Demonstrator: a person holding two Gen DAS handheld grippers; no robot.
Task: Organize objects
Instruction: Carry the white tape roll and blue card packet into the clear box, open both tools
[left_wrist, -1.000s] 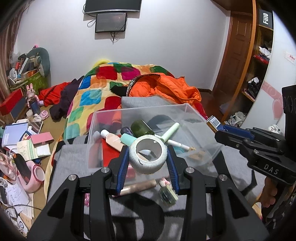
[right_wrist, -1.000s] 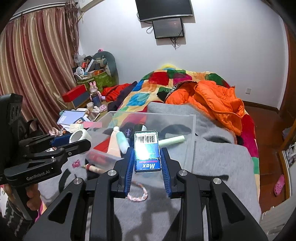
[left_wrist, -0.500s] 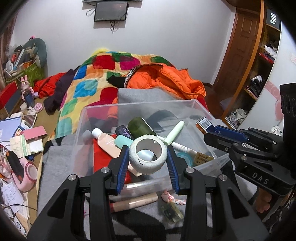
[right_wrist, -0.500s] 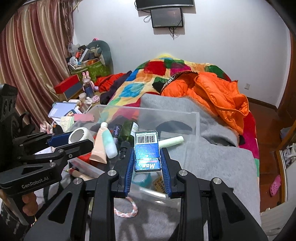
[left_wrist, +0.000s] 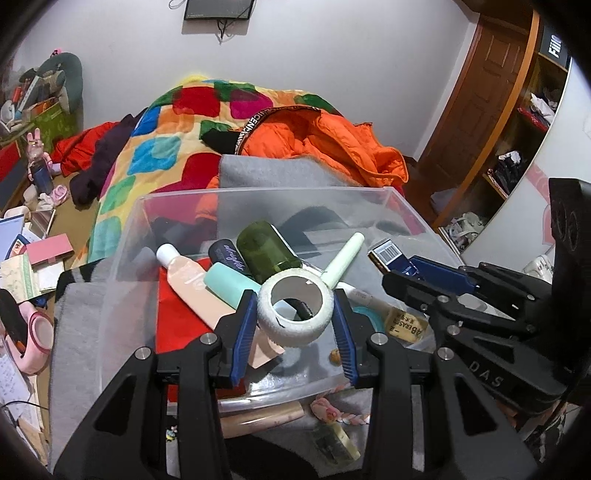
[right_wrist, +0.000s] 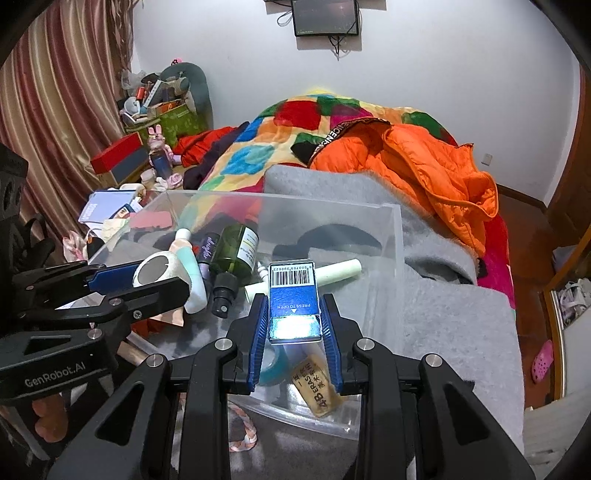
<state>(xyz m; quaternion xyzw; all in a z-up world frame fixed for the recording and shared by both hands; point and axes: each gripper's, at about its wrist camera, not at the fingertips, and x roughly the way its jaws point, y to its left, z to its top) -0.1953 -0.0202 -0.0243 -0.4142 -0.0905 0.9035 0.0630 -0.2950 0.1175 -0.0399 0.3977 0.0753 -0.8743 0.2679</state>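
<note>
both grippers have come forward and down over the bin (left_wrist: 402, 206) since a second ago: then the tape (left_wrist: 295, 313) and the box (right_wrist: 293, 297) hung short of its near wall, with the bin lying further off, and now both sit above its inside.

left gripper (left_wrist: 295, 325) is clamped on the tape, a white roll held by its sides between the blue pads, hole facing up. right gripper (right_wrist: 294, 332) is closed on the box, a small blue one with a barcode at its far end, jaws narrow.

under them the bin holds a green bottle (left_wrist: 267, 251), a pink tube (left_wrist: 188, 284), a teal tube (left_wrist: 229, 284), a pale green tube (left_wrist: 345, 258) and an eraser (left_wrist: 406, 326), all lying loose. outside it, by the near wall on the grey blanket (right_wrist: 461, 332), lie a tan tube (left_wrist: 266, 415) and a braided band (right_wrist: 243, 434).

judging from this, the carry looks about done for both items; what's left is likely to lower a little and let go. the tape hangs over the tubes, so it may roll when it lands. the box is over a clearer patch near the eraser. the items outside probably still want picking up.
</note>
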